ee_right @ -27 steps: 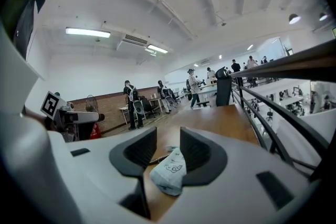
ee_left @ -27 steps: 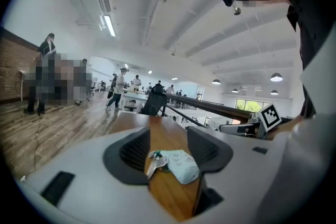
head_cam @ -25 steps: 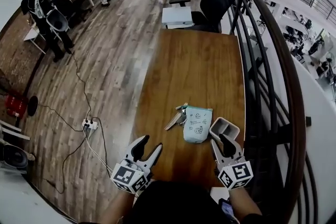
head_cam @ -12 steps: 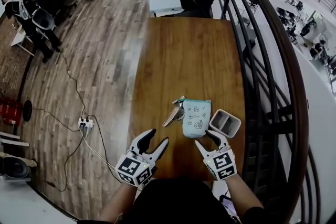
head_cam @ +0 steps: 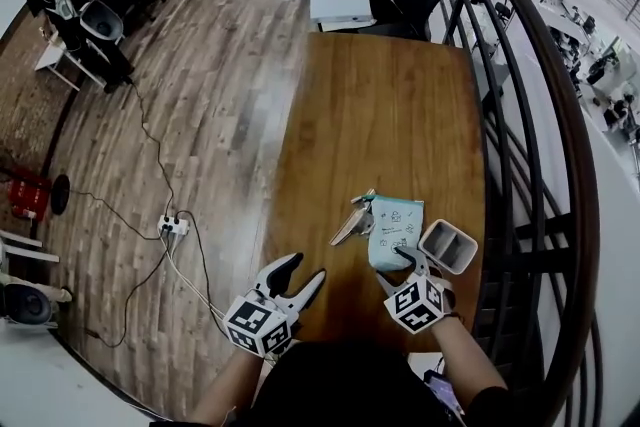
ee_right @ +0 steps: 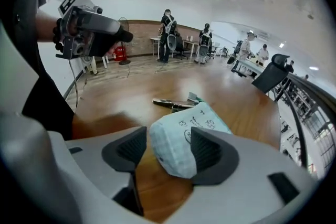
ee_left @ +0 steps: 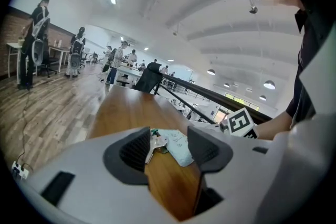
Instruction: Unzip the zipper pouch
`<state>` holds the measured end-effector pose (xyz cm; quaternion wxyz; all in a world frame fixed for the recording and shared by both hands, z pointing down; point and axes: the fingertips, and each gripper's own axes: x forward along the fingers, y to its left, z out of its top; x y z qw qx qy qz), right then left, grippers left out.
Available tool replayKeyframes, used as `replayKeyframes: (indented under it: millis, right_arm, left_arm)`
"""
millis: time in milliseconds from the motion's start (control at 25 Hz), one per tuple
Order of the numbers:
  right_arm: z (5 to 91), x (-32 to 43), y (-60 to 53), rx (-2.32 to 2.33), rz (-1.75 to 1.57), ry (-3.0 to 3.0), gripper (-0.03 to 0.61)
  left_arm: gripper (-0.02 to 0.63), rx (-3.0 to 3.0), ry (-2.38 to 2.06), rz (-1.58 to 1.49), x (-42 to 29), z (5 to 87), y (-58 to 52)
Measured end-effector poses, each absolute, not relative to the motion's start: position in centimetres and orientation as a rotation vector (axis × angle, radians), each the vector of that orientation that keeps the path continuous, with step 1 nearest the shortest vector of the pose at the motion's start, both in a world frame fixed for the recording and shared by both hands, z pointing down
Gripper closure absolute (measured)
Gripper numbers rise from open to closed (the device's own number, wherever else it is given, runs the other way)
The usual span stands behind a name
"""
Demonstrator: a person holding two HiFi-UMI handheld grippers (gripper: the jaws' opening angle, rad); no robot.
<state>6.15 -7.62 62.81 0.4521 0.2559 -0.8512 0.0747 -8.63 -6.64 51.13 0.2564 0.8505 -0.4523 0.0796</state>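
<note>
The left tongs [head_cam: 306, 269] hang over the near edge of the table [head_cam: 380, 115], wide open with nothing between the pads. The left gripper view shows only bare wood in the gap and the task's thing farther ahead.

Ahead of them and off to their right lies a slim metal piece [head_cam: 348, 223] (a key or a clip, too small to tell). It sits at the far left corner of the zipper pouch [head_cam: 396, 233], the pale teal bag with small drawings, which lies flat on the wood.

The right tongs [head_cam: 394, 267] point steeply down at the pouch's near end. Their jaws have just been opening, and the right gripper view shows that rounded end between the pads. There is a clear gap at the left pad, so the pouch is framed but not clamped. Just beyond the right tongs, beside the pouch, stands a small grey box [head_cam: 447, 246].

As I judge it, the unzipping has not begun: the pouch looks closed. What is left is to pin the pouch, catch the pull, probably at the far end, and draw it along.
</note>
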Motion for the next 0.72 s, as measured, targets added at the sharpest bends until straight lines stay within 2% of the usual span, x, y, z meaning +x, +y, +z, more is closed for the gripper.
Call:
replayKeyframes:
  millis: [80, 160, 320, 440, 720]
  right_arm:
    - [63.5, 6.1, -7.3, 0.631, 0.226, -2.072, 0.331]
    - [63.7, 6.5, -7.5, 0.682, 0.269, -2.057, 0.424]
    - [63.4, 7.2, -7.4, 0.756, 0.299, -2.088, 0.538]
    - [63.3, 7.5, -6.3, 0.76, 0.284, -2.114, 0.565]
    - [61.5, 7.6, -3.4, 0.778, 0.33, -2.207, 0.572]
  left_arm:
    - [0.385, 2.299, -1.219, 0.215, -8.8, 51.4, -6.1]
    - [0.384, 2.288, -1.204, 0.223, -8.8, 51.9, -5.9]
    - [0.385, 2.284, -1.165, 0.249, -8.1, 52.9, -5.9]
    - [0.384, 2.289, -1.134, 0.256, -7.4, 53.6, -6.0]
    - [0.385, 2.325, -1.044, 0.276, -5.4, 54.1, -5.5]
